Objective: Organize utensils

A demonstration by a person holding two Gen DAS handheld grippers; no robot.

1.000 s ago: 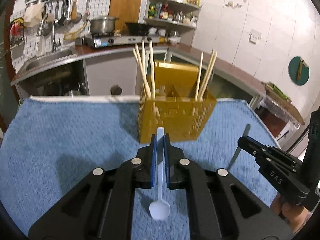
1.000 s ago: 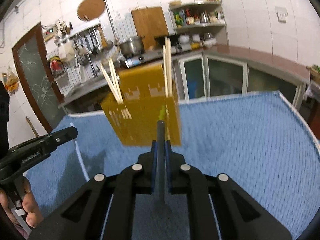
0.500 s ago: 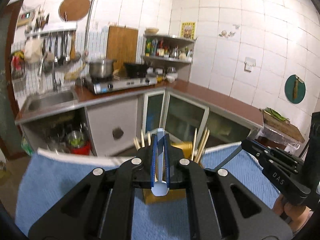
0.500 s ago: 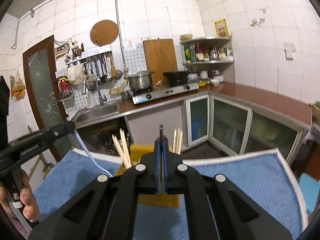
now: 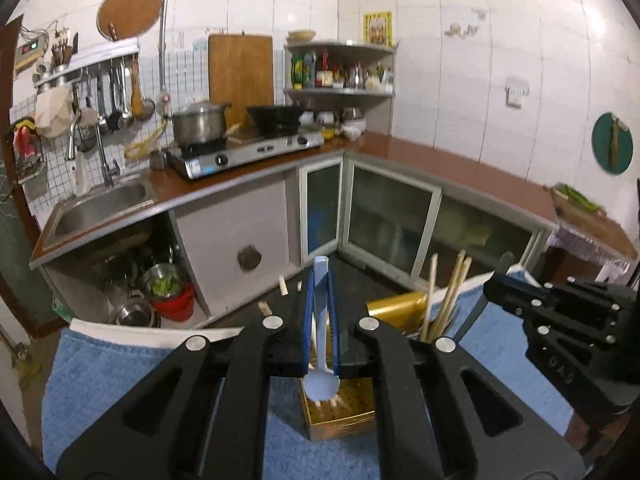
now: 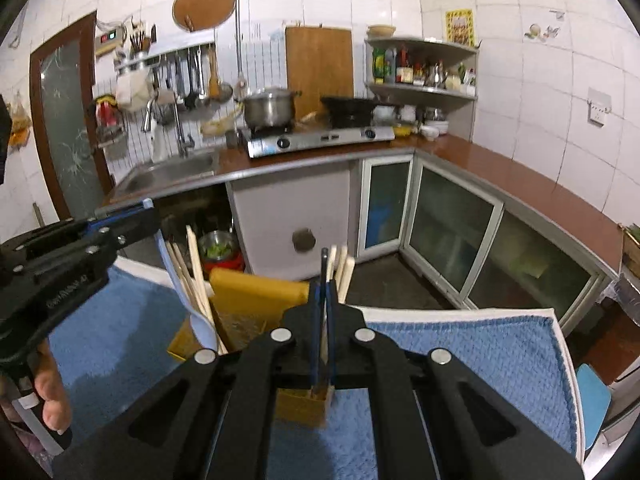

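My left gripper (image 5: 321, 280) is shut on a pale blue plastic spoon (image 5: 320, 384), held upright with its bowl down over the left part of the yellow utensil basket (image 5: 340, 416). My right gripper (image 6: 323, 280) is shut on a dark slim utensil (image 6: 323, 264), held upright over the basket's right end (image 6: 304, 404). Wooden chopsticks (image 5: 448, 292) stand in the basket's compartments. The spoon also shows in the right wrist view (image 6: 200, 324), dipping into the basket beside chopsticks (image 6: 192, 276).
The basket stands on a blue towel (image 6: 460, 356) covering the table. Beyond the table's far edge are the kitchen counter, sink (image 5: 100, 204), stove with a pot (image 5: 200, 124) and glass cabinet doors (image 5: 388, 220).
Both grippers have risen and tilted from in front of the basket to above it. The spoon and the dark utensil now hang down into the basket's openings.
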